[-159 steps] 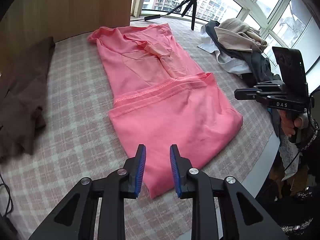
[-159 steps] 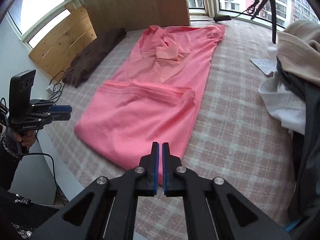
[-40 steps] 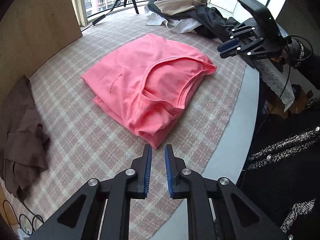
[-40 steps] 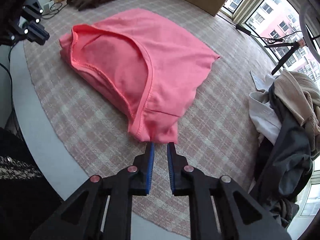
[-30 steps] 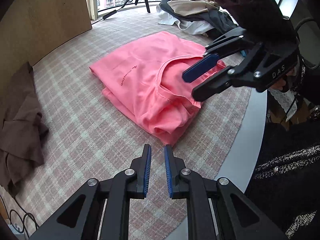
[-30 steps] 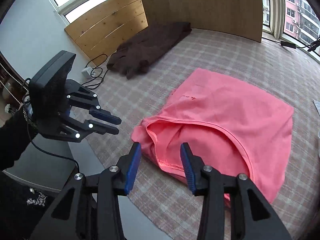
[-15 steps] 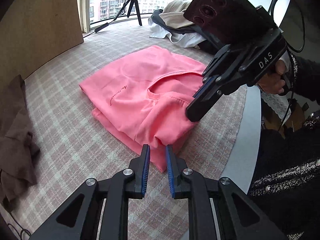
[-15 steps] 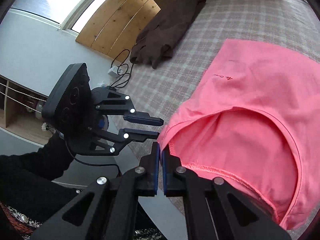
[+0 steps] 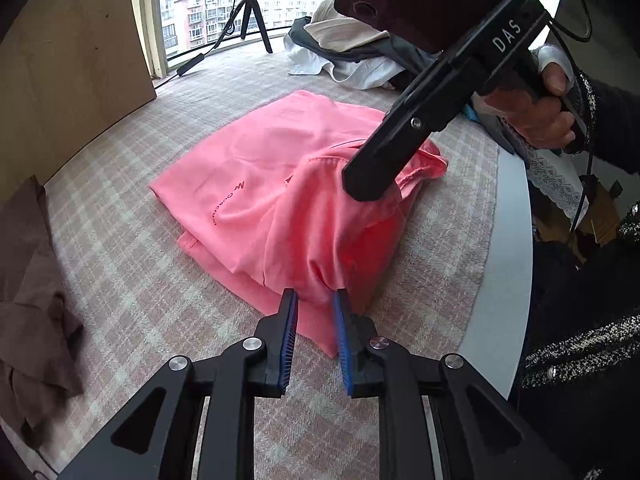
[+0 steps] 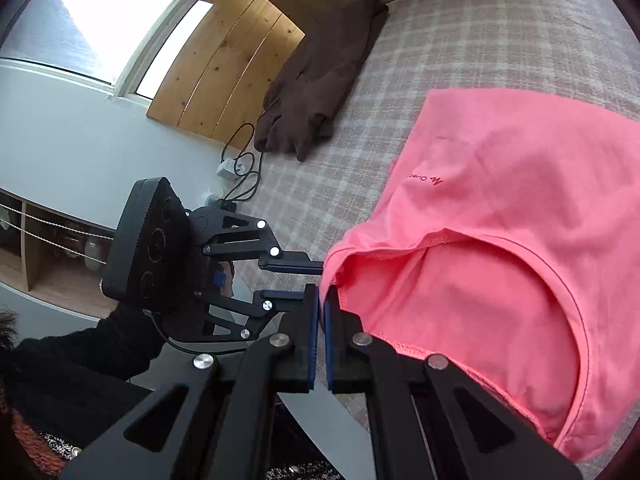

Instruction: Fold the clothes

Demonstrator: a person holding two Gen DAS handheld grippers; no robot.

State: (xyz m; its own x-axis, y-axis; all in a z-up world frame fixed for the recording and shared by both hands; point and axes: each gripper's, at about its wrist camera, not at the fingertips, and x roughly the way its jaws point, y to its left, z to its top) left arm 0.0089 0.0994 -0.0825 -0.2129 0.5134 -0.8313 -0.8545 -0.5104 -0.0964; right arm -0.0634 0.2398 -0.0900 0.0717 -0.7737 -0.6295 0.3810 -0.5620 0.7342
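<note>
A pink garment [image 9: 256, 184], folded into a thick rectangle, lies on the plaid-covered table [image 9: 120, 264]. My left gripper [image 9: 314, 300] is at its near corner, and the blue pads are shut on a bunched fold of the pink cloth. My right gripper [image 9: 362, 188] reaches in from the right, shut on the curved hem of the top layer. That layer rises like a tent toward it. In the right wrist view, the right gripper [image 10: 321, 296] has its jaws together at the edge of the pink garment [image 10: 500, 208], and the left gripper [image 10: 310, 280] is right beside it.
A brown garment [image 9: 28, 300] lies at the left, also visible as the brown garment [image 10: 320, 76]. A pile of clothes [image 9: 352, 52] and a tripod [image 9: 252, 12] stand by the windows. The table's white rim [image 9: 508, 260] runs along the right. Cables and a power strip [image 10: 236, 168] hang off the far edge.
The right gripper swung over to the garment's left end and shut on the hem. The left gripper came forward onto the near corner and took hold. The top layer now lifts.
</note>
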